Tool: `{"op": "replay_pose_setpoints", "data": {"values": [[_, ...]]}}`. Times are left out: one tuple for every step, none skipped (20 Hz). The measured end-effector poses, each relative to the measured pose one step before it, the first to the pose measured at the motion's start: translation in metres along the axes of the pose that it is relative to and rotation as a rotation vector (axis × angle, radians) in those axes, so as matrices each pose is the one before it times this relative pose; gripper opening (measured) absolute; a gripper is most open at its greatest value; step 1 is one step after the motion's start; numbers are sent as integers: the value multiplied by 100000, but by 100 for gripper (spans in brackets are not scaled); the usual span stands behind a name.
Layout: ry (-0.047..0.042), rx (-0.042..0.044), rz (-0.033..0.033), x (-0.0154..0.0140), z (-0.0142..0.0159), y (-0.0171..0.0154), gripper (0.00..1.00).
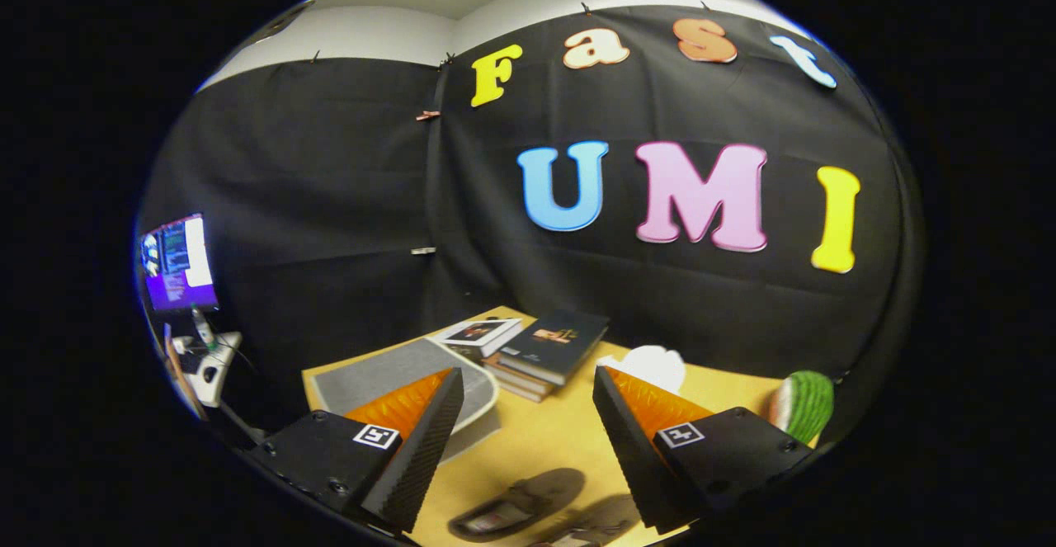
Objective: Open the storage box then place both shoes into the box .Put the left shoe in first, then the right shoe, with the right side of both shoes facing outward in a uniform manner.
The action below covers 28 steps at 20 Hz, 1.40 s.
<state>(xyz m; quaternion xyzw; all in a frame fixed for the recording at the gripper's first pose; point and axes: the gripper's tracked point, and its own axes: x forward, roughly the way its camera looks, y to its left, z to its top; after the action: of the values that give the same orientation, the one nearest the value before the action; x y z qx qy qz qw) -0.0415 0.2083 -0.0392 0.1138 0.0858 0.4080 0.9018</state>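
Observation:
My gripper (528,374) hangs above a yellow table (544,431) with its fingers wide apart and nothing between them. Two dark shoes lie on the table low between the fingers: one shoe (513,504) closer to the left finger, the other shoe (591,522) by the right finger and partly cut off. The storage box (388,378), grey-topped with a pale rim, sits just beyond the left finger, which hides part of it. Its lid looks closed.
A stack of books (540,349) lies on the table ahead, between the fingertips. A white object (653,365) sits beyond the right finger, and a green striped object (804,403) further right. A lit monitor (177,262) and a small stand are off the table's left.

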Motion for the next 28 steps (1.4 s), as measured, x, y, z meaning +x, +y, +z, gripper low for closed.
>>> {"op": "replay_pose_setpoints", "data": {"values": [[2078, 5124, 5152, 626, -714, 1059, 97], [2392, 5680, 4160, 743, -830, 848, 98], [3245, 6273, 3691, 449, -1059, 599, 99], [3232, 6946, 3121, 673, -1018, 394, 99], [3401, 7541, 2869, 557, -1079, 48, 98], [2554, 7820, 2910, 555, -961, 85, 98], [2085, 7721, 3032, 680, -941, 209, 98], [1958, 7479, 3039, 602, -749, 98, 98], [2332, 7141, 2286, 601, -860, -217, 98], [2201, 5423, 2353, 669, -950, -712, 98], [2120, 4364, 1706, 709, -921, -808, 98], [2338, 3766, 762, 667, -886, -706, 98], [1783, 3518, 417, 616, -752, -579, 98], [1529, 4378, -11, 511, -629, -618, 98], [975, 5011, 1380, 412, -492, -515, 98], [558, 5305, 1064, 635, -294, -440, 98], [590, 5178, 1206, 578, -180, -364, 98], [764, 4708, 268, 606, -280, -488, 98], [763, 4038, -93, 411, -199, -512, 98], [548, 3905, 1024, 528, -251, -172, 97], [49, 3311, 1844, 527, 2, 217, 97], [512, 2034, 294, 714, -239, -106, 95], [731, 792, -558, 694, -293, -439, 95], [1175, 1209, -533, 619, -252, -384, 95], [1463, 2123, -92, 474, -434, -266, 95], [1005, 2896, 1347, 406, -248, -2, 95], [61, 3860, 2372, 225, -78, 309, 95], [85, 2741, 2652, 261, 11, 645, 94]]}}
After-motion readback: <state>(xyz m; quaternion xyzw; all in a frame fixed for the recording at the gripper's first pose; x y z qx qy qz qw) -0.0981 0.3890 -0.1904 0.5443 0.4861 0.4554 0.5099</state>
